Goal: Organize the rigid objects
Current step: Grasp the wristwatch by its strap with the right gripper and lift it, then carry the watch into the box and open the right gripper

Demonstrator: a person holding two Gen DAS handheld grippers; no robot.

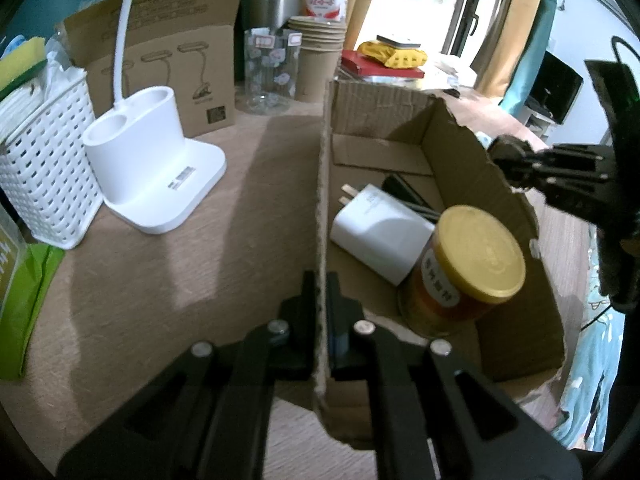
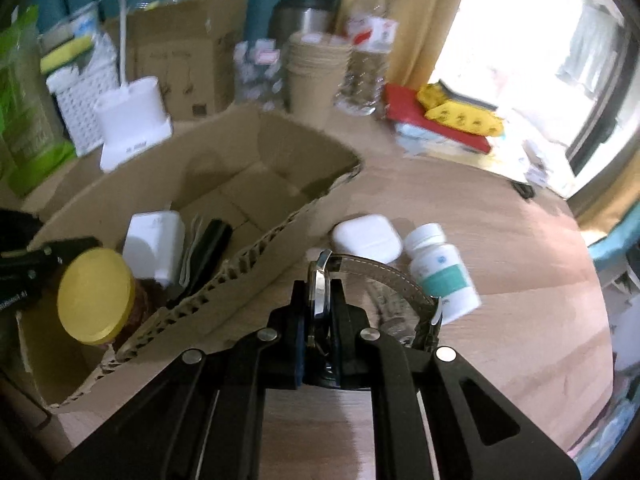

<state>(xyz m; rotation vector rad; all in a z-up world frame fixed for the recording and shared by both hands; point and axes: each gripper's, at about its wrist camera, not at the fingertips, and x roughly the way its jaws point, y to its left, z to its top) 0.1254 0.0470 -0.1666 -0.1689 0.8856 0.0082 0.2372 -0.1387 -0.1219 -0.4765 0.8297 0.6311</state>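
Pinching box wall, your left gripper is clamped tight; jar and charger lie inside, right of wall.
Right view: your right gripper clamped on watch, strap trailing right; box lies left.

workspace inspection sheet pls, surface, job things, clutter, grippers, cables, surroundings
surface: wooden table, crowded along the back.
job's things: cardboard box holds a yellow-lidded jar, white charger and a dark item; wristwatch, white earbud case and pill bottle are outside it.
clutter: white basket, lamp base, paper cups, water bottle, red book.
grippers: left gripper shut on the box wall; right gripper shut on the wristwatch.
cables: nothing seen on the table.
surroundings: bright window, yellow curtains.
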